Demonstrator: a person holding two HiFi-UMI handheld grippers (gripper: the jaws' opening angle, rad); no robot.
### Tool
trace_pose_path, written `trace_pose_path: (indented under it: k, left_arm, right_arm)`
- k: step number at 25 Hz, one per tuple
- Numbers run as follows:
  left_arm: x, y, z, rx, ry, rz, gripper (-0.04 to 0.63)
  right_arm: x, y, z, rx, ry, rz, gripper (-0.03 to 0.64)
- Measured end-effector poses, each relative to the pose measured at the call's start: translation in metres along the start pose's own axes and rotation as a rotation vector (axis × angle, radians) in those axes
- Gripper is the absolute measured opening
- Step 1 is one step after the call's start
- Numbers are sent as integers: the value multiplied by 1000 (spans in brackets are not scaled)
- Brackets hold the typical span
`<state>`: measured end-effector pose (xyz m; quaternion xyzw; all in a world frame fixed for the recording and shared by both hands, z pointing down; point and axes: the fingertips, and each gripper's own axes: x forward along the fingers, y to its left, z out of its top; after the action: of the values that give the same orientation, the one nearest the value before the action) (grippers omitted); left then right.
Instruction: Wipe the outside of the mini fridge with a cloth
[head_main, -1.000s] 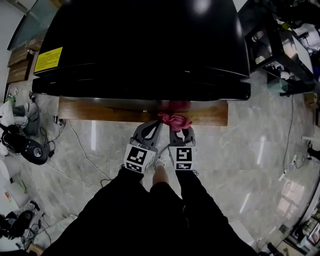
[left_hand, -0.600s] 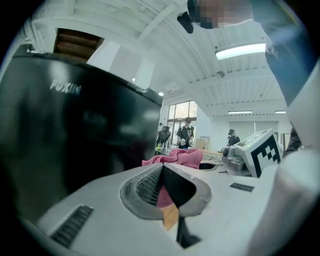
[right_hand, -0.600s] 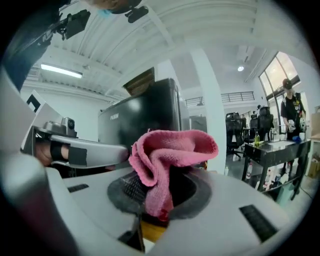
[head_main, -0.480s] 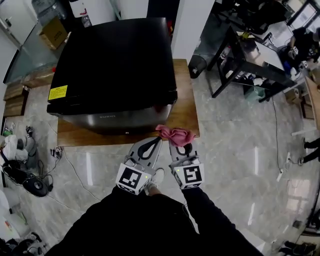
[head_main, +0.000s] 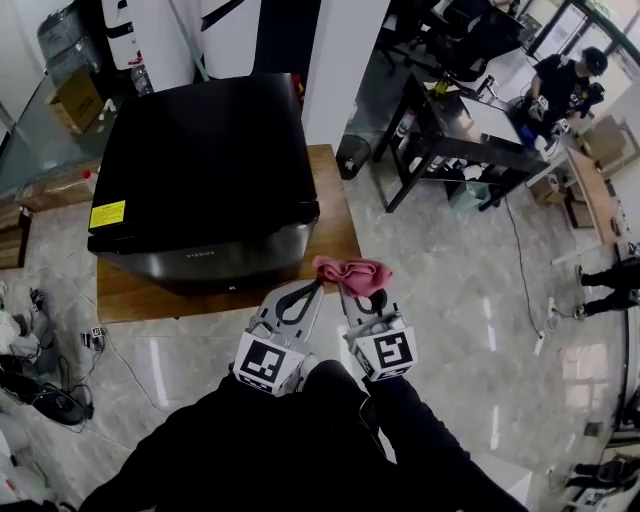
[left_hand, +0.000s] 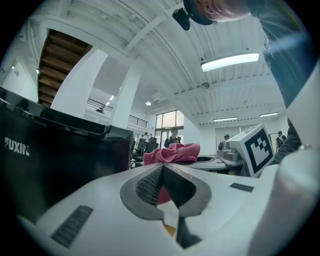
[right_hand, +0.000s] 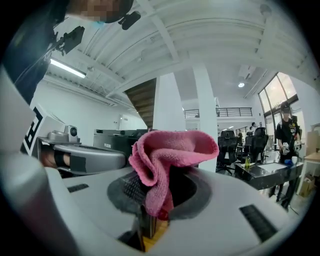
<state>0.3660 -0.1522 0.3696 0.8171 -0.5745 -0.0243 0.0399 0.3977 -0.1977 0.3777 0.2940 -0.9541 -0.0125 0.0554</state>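
Left gripper (head_main: 316, 287): jaws are closed together, and nothing is held between them. Right gripper (head_main: 352, 290): jaws are clamped on the pink cloth (head_main: 352, 271), which is bunched above the tips. Both grippers are held side by side over the tiled floor (head_main: 450, 330), just in front of the wooden bench (head_main: 335, 228). The cloth is held apart from the mini fridge (head_main: 200, 160). The black fridge is stood on the bench, and a yellow label (head_main: 107, 214) is carried near its front left corner.
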Motion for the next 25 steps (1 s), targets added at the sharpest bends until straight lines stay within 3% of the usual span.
trace_pose_path:
  k: [7, 13, 19, 25]
  left_arm:
    - [42, -6, -8, -27, -23, 94, 5]
    - [85, -2, -12, 1, -13, 279, 5]
    - [96, 0, -5, 39, 7, 439, 5]
    - [90, 11, -6, 15, 11, 493, 5]
  right_arm:
    - [32, -50, -6, -26, -31, 158, 89]
    - [77, -79, 1, -6, -80, 366, 89]
    - [109, -64, 6, -23, -77, 553, 89]
    - [129, -43, 9, -38, -68, 574, 89]
